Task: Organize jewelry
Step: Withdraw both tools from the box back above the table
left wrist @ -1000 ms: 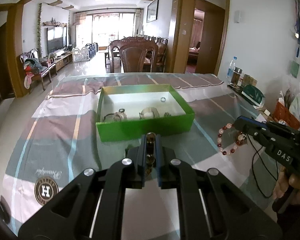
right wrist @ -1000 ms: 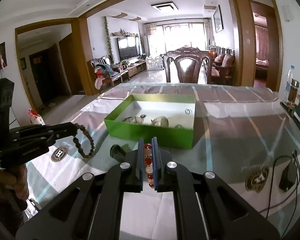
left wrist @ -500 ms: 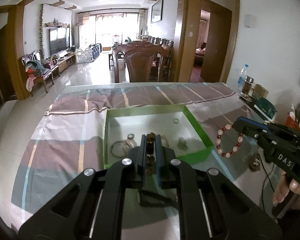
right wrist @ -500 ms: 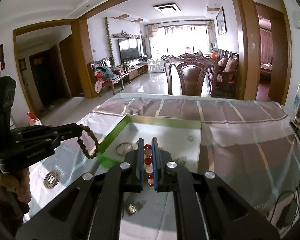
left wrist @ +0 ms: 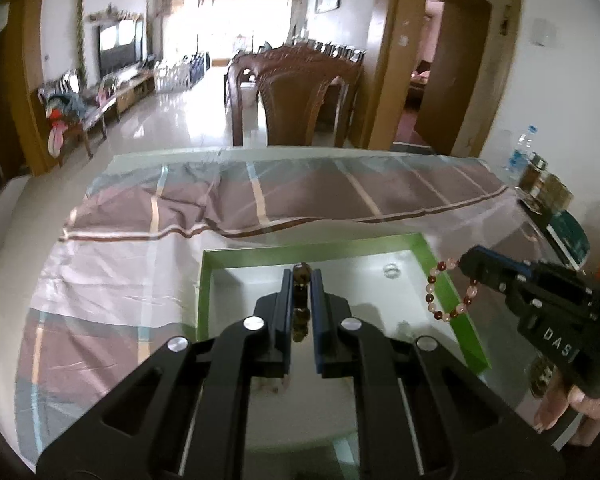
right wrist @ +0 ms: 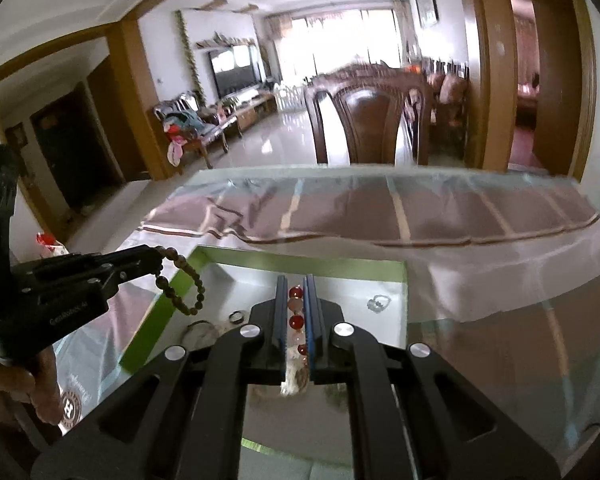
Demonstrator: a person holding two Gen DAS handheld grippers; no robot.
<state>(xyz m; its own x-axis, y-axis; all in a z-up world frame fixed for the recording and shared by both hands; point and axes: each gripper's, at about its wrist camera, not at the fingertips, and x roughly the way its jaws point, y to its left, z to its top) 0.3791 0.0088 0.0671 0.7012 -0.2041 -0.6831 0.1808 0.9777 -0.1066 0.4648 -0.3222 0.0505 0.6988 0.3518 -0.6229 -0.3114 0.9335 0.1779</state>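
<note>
Two hand-held grippers hang over a green box (left wrist: 440, 276) on a glass-topped worktop (right wrist: 500, 340) laid with a striped cloth (left wrist: 260, 200), each carrying a bead bracelet bound for the box. The left hand-held gripper (left wrist: 301, 280) is clamped nearly closed on a brown bead bracelet (right wrist: 184, 292), whose loop dangles from the jaw tips over the box's left wall in the right wrist view. The right hand-held gripper (right wrist: 296, 292) is fully closed on a red and pale bead bracelet (left wrist: 450, 292), which hangs above the box's right wall in the left wrist view. The relation that matters for the coming drop: the open white floor of the box lies straight ahead of and below both sets of jaws, its long side running across the two views, so each loop needs only a short carry inward from its wall, the left one toward the box's left half and the right one toward its right half; neither hand looks clearly nearer. Inside the box, a small clear ring (right wrist: 379, 303) lies toward the far right, and a thin bangle (right wrist: 198, 326) and a small dark ring (right wrist: 236, 315) sit near the left wall; anything else there is hidden behind the jaws.
</note>
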